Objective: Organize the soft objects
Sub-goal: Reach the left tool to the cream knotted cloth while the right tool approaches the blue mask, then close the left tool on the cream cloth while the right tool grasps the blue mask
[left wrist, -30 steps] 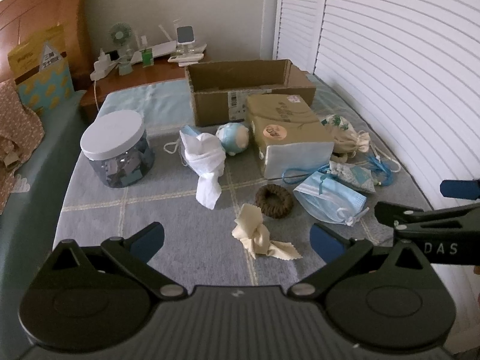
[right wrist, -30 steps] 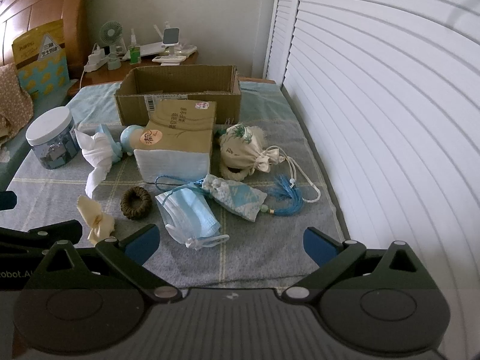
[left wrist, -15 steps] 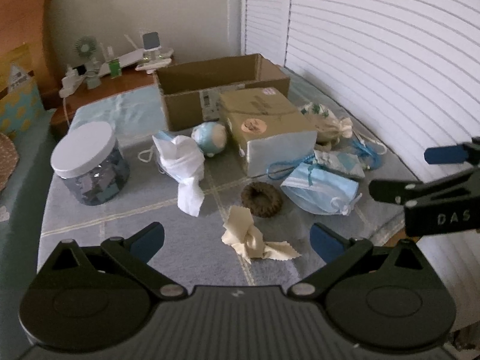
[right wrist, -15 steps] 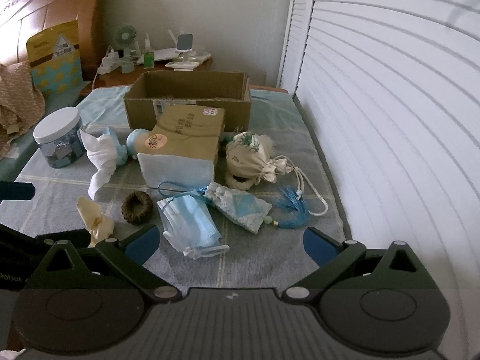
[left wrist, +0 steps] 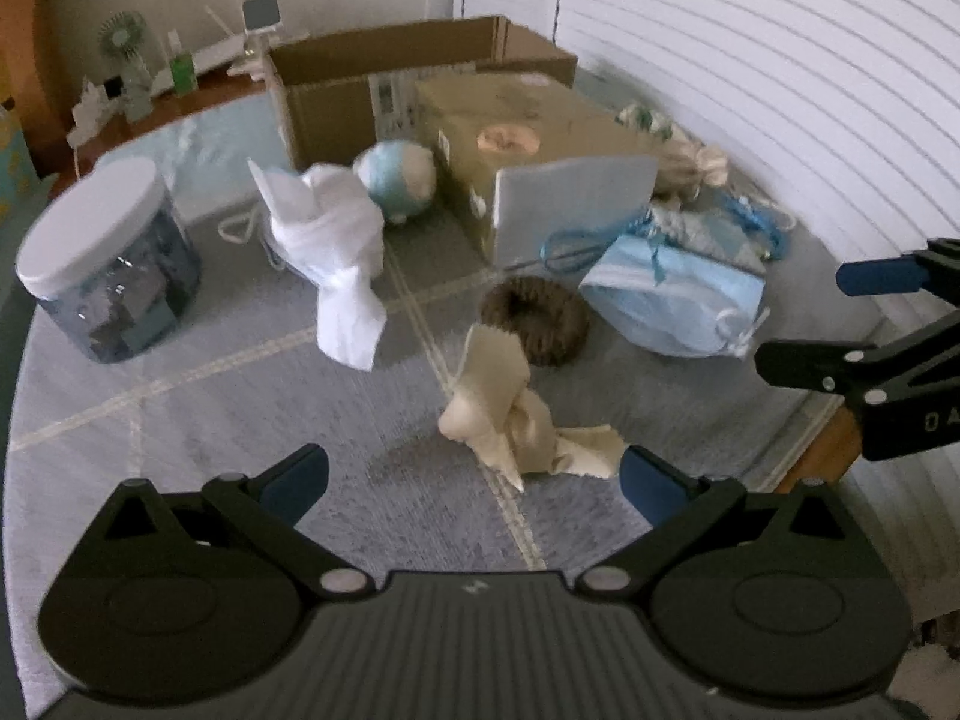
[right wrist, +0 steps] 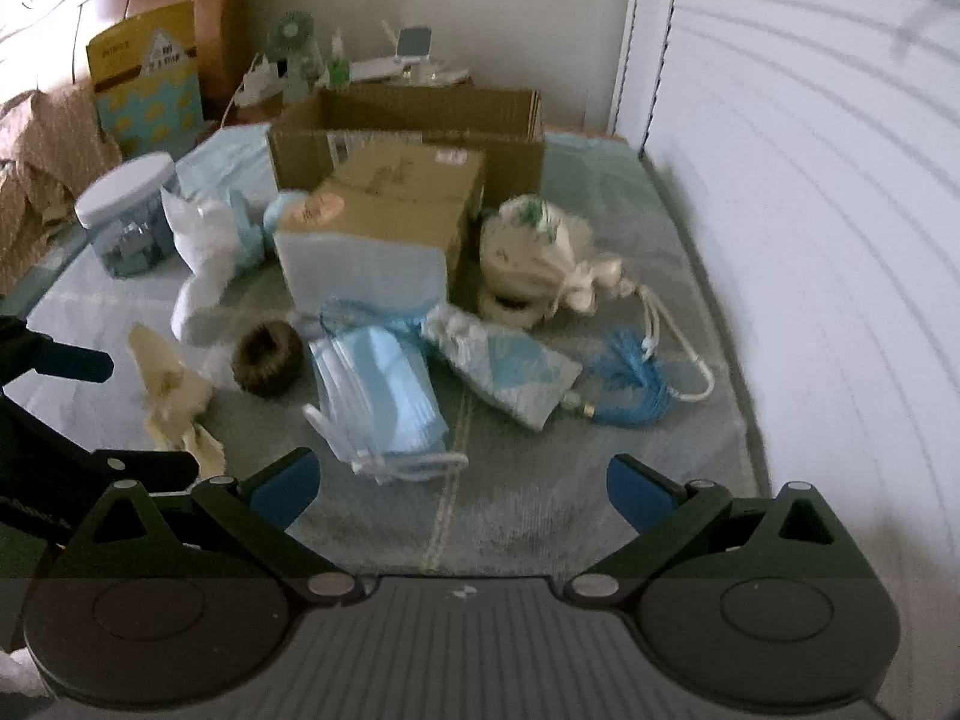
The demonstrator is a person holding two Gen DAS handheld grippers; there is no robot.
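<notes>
— While both sets of fingers stand spread with nothing between them, where is the open room?

— Just ahead of the left gripper lies bare grey woven bedspread, wide toward its left finger. The cream knotted cloth sits close before its right finger, one tail almost at the blue pad. Ahead of the right gripper a bare strip runs to the blanket's edge against the white slatted doors.

— And the soft things?

— All on the bed. Beyond the cloth: a brown fuzzy scrunchie, a stack of pleated blue face masks, a crumpled white tissue bundle, a round blue-and-white plush. Behind stand a kraft tissue box and the open cardboard carton.

— What does only one view give?

— The right view shows the whole cream drawstring pouch, the patterned sachet and its blue tassel; these are half hidden in the left view. The left view shows the lidded clear jar plainly and the right gripper's fingers at its right edge.
</notes>
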